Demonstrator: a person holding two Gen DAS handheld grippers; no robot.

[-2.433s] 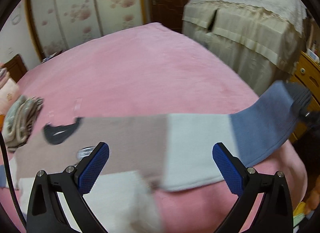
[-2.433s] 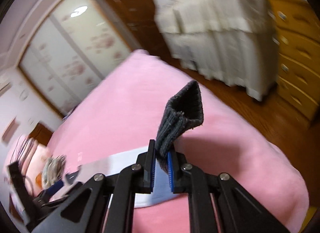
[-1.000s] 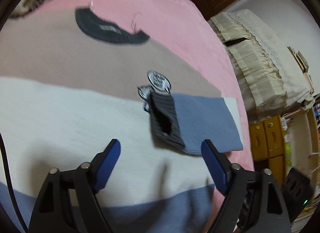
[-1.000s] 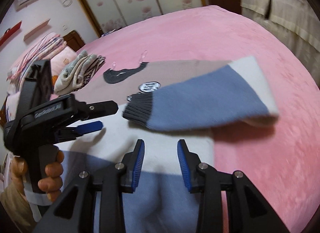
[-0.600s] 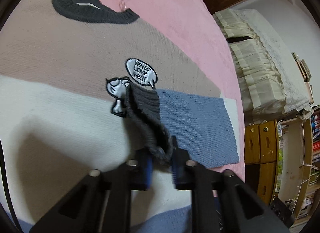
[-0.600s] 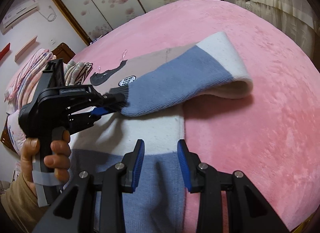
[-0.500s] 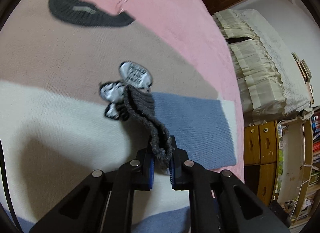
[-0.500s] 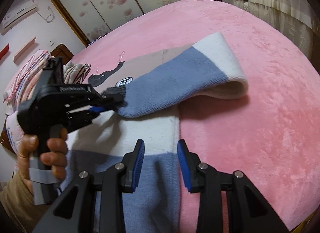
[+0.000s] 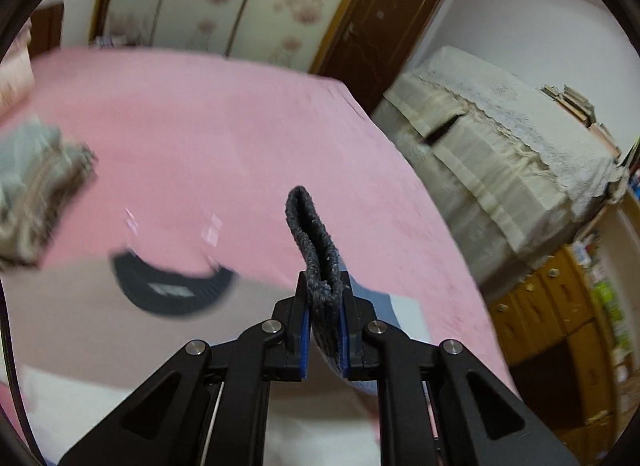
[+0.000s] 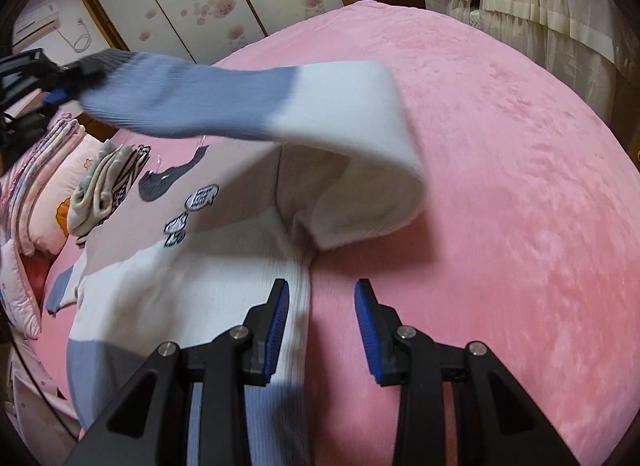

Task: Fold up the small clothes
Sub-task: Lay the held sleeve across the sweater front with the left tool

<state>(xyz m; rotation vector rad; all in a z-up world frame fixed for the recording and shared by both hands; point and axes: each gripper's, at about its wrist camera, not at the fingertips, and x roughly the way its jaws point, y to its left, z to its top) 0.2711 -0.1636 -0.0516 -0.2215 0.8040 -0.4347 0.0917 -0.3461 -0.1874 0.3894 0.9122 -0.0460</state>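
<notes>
Left claw (image 9: 323,316) is clamped tight on the dark ribbed cuff (image 9: 314,242) of the sweater's sleeve, and that is the change that matters: a second ago its jaws stood wide above the cuff, which lay flat on the sweater's chest, and they have since closed on it and carried it up. In the right wrist view the sleeve (image 10: 248,101) now arcs off the bed as a raised loop, blue near the cuff and white toward the shoulder, with the cuff end pinched at the far left edge of the picture. The sweater (image 10: 168,266) itself lies spread face up on the pink bed (image 10: 500,145), its collar (image 9: 172,286) toward the far side and its two printed patches (image 10: 188,209) uncovered now that the sleeve is off them.

Right claw (image 10: 321,316) is partly open and holds nothing; it hovers low over the sweater's near side edge, one pad over the white knit and the other over the pink cover, much as it did half a second ago.

Judged from this, the sleeve fold laid moments ago is being redone or adjusted rather than finished: the sleeve must be set down again across the body before the sweater can be folded further. A folded pile of other clothes (image 10: 104,181) sits near the pillows (image 10: 36,201), well apart from the work.
</notes>
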